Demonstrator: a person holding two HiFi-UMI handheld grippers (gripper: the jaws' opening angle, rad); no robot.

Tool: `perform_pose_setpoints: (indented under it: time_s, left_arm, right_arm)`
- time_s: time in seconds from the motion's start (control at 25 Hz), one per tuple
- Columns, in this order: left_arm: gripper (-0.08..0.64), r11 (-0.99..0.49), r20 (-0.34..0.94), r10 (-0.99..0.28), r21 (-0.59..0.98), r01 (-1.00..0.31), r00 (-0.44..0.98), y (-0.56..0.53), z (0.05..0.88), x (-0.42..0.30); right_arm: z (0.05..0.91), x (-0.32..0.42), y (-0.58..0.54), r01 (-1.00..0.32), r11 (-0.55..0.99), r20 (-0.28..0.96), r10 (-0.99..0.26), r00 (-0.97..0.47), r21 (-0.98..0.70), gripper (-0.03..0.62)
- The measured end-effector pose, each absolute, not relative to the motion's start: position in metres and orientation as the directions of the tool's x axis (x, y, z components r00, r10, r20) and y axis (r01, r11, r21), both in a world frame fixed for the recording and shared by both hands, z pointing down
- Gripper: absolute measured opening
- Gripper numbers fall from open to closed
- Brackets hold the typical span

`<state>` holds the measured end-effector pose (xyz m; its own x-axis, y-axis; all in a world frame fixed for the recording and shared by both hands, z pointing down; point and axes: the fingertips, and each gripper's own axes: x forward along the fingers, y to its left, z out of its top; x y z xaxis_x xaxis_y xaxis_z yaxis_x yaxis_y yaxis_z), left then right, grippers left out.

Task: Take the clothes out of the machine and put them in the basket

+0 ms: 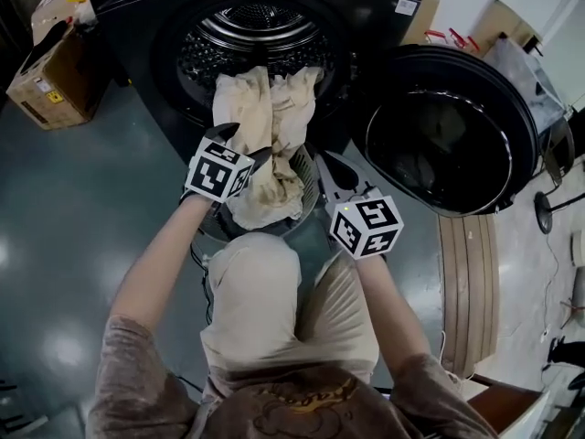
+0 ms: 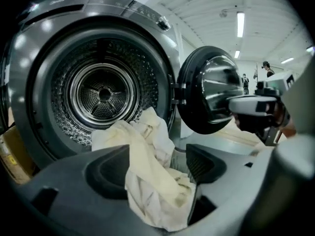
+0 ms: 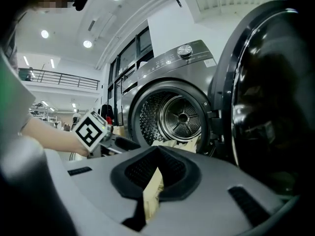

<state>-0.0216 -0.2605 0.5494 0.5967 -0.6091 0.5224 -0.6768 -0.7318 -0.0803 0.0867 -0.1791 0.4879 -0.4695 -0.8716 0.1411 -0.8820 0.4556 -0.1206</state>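
The cream clothes [image 1: 265,135] spill from the lip of the drum [image 1: 256,26] down into the mesh basket [image 1: 309,174], which stands on the floor against the machine's front, just ahead of the person's knees. In the head view the bundle sits near the middle of the picture, its upper end at 12 o'clock on the drum's rim and its lower end bunched inside the basket.

The left gripper [image 1: 239,143] is at the bundle's 9 o'clock side. Its jaws stand spread, with a hanging fold of the fabric between them and draped against the left pad, but not squeezed. The right gripper [image 1: 327,167] is at the bundle's 4 o'clock side, over the basket's rim. Its jaws are pressed together on a narrow strip of the same cream fabric.

The dark washing machine [image 1: 366,26] fills the picture toward 12 o'clock. Its round door [image 1: 448,135] is swung wide open at 3 o'clock. A cardboard box [image 1: 50,71] rests on the glossy floor at 10 o'clock.
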Motion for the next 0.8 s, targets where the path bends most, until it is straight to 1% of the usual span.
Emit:
perform_pose_setpoints:
  time_s: [0.28, 0.44, 0.56, 0.64, 0.72, 0.8]
  left_arm:
    - [0.415, -0.653, 0.484, -0.688, -0.089, -0.752, 0.54, -0.358, 0.573, 0.0]
    - [0.423, -0.656, 0.518, -0.697, -0.181, -0.732, 0.496, -0.4, 0.591, 0.015]
    - [0.422, -0.662, 0.573, -0.683, -0.224, -0.716, 0.452, -0.418, 0.611, 0.022]
    - [0.397, -0.666, 0.602, -0.671, -0.232, -0.709, 0.433, -0.425, 0.623, 0.024]
    - [0.38, -0.653, 0.594, -0.683, -0.237, -0.719, 0.425, -0.43, 0.626, 0.024]
    - [0.313, -0.633, 0.578, -0.704, -0.248, -0.733, 0.413, -0.434, 0.624, 0.022]
  right_arm:
    - [0.494, 0.104, -0.183, -0.9, 0.412, 0.15, -0.89, -0.431, -0.14, -0.003]
    - [0.505, 0.105, -0.185, -0.905, 0.405, 0.176, -0.889, -0.423, -0.13, -0.003]
    - [0.51, 0.105, -0.186, -0.908, 0.4, 0.193, -0.888, -0.417, -0.122, -0.003]
    - [0.512, 0.106, -0.187, -0.91, 0.398, 0.204, -0.887, -0.414, -0.114, -0.003]
    - [0.513, 0.108, -0.188, -0.913, 0.393, 0.209, -0.889, -0.407, -0.11, -0.003]
    - [0.515, 0.112, -0.188, -0.916, 0.386, 0.213, -0.891, -0.401, -0.109, -0.003]
